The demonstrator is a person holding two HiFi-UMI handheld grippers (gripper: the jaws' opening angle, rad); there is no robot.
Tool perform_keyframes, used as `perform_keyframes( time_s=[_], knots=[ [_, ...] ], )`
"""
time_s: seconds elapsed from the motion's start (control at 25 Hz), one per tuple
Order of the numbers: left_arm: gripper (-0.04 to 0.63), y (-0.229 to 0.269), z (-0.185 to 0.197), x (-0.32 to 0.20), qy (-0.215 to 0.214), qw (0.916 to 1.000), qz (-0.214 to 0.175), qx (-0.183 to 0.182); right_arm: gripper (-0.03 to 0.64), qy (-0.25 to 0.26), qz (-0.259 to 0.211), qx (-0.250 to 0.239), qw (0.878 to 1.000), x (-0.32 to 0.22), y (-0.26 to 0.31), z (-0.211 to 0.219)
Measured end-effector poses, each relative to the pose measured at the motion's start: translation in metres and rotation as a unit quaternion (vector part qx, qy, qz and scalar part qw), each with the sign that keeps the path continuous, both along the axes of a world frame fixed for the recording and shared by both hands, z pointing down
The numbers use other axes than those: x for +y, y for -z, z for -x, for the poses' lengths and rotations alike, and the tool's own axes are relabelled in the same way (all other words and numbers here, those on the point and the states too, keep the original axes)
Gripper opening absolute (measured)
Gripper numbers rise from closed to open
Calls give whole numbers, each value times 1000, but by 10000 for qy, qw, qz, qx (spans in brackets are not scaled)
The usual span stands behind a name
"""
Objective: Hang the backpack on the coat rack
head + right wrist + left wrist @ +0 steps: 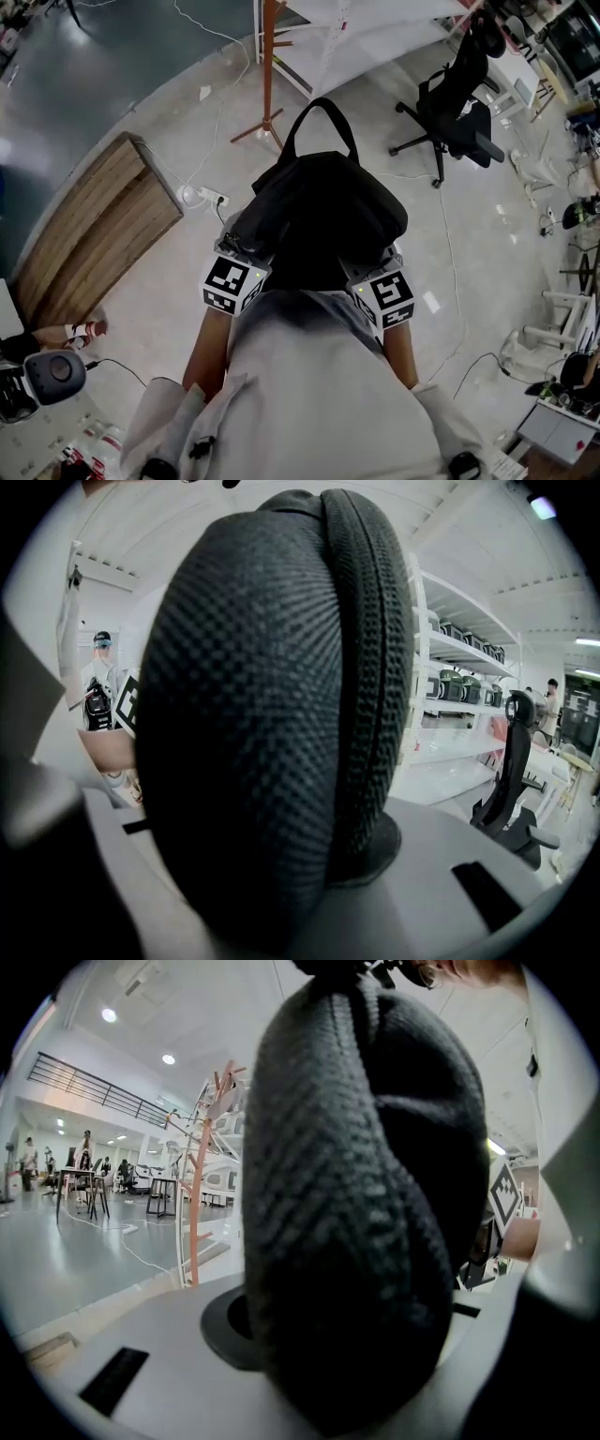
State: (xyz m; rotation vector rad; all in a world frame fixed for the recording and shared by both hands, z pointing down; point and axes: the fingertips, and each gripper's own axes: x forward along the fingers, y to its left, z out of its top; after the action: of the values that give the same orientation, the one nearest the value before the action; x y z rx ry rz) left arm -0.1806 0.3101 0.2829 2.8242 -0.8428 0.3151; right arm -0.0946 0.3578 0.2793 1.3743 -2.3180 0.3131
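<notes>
A black backpack point(323, 211) hangs in front of me with its top loop point(322, 111) pointing away, toward the reddish wooden coat rack point(268, 75) that stands on the floor ahead. My left gripper point(246, 255) is shut on a padded part of the bag at its left side, and that padding point(356, 1194) fills the left gripper view. On the bag's right side my right gripper point(373, 270) is shut on a mesh-padded strap point(272, 705). The coat rack point(199, 1185) shows left of the bag in the left gripper view. The fingertips are hidden by the bag.
A black office chair point(459, 112) stands to the right of the rack, before white shelving point(356, 37). A low wooden platform point(94, 225) lies at the left, with a power strip point(202, 197) and cables beside it. Someone's feet point(80, 330) show at the far left.
</notes>
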Motion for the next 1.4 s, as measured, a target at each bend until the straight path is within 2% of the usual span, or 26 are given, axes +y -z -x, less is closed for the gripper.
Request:
perform_keyframes(
  time_s=[0.44,0.84,1.4],
  knots=[
    [150,-8,-43,-65,84,9996,-28,-257,135,42,6,-277,9996,-67,-12,-43],
    [150,-19,-95,-162,610,9968,194,-474,135,611,206,-473,9968,-175,-24,-99],
    [150,-22,-157,-260,1260,9896,345,-595,137,1384,324,-551,9883,-287,-28,-167]
  ],
)
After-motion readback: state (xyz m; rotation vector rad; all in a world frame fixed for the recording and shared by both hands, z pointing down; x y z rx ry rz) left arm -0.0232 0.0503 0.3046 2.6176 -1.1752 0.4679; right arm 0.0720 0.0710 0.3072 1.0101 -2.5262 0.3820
